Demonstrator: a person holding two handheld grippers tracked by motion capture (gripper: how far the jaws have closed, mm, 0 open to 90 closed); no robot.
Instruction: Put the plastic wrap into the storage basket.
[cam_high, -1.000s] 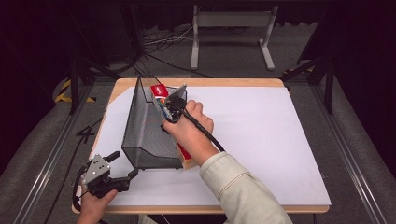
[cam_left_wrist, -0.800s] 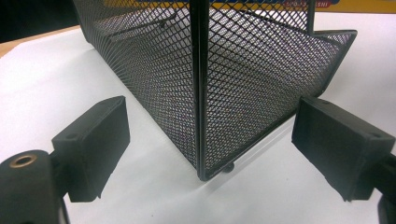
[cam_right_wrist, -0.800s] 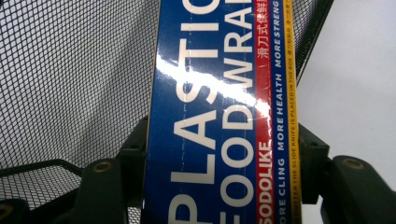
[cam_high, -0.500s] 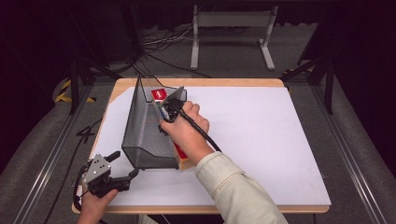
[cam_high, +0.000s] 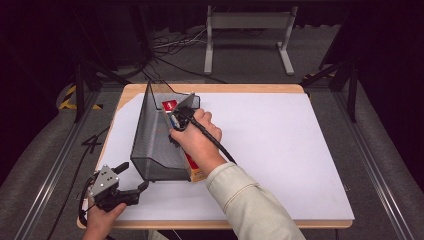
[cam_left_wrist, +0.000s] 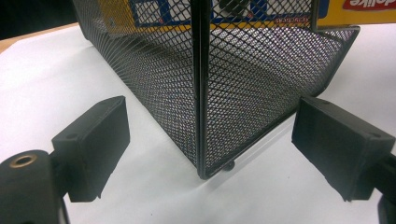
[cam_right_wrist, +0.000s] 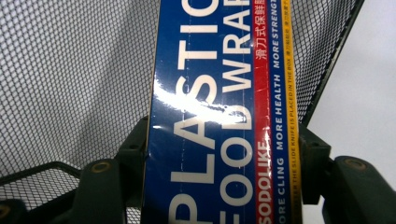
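The right gripper (cam_high: 176, 120) was pinching a long box of plastic food wrap (cam_right_wrist: 224, 112), its two jaws pressed on the box's narrow sides. In the high view the box (cam_high: 190, 165) lay along the right wall of the black mesh file holder (cam_high: 150, 145), with its far red end at the holder's tall back and its near yellow end sticking out past the low front. I judged that the placing was mostly done: the box seemed to sit inside the holder, but the jaws had not let it go, and I could not tell if it rested fully on the bottom. What was left was to release the box and pull the hand out.

The left gripper (cam_high: 131, 179) waited near the front corner of the holder (cam_left_wrist: 201, 93), with jaws spread wide and nothing between them. It was close to the mesh but did not touch it. The white table cover (cam_high: 280, 150) was bare around. The mesh wall stood just beside the right hand (cam_high: 197, 137), so it could catch on the way out
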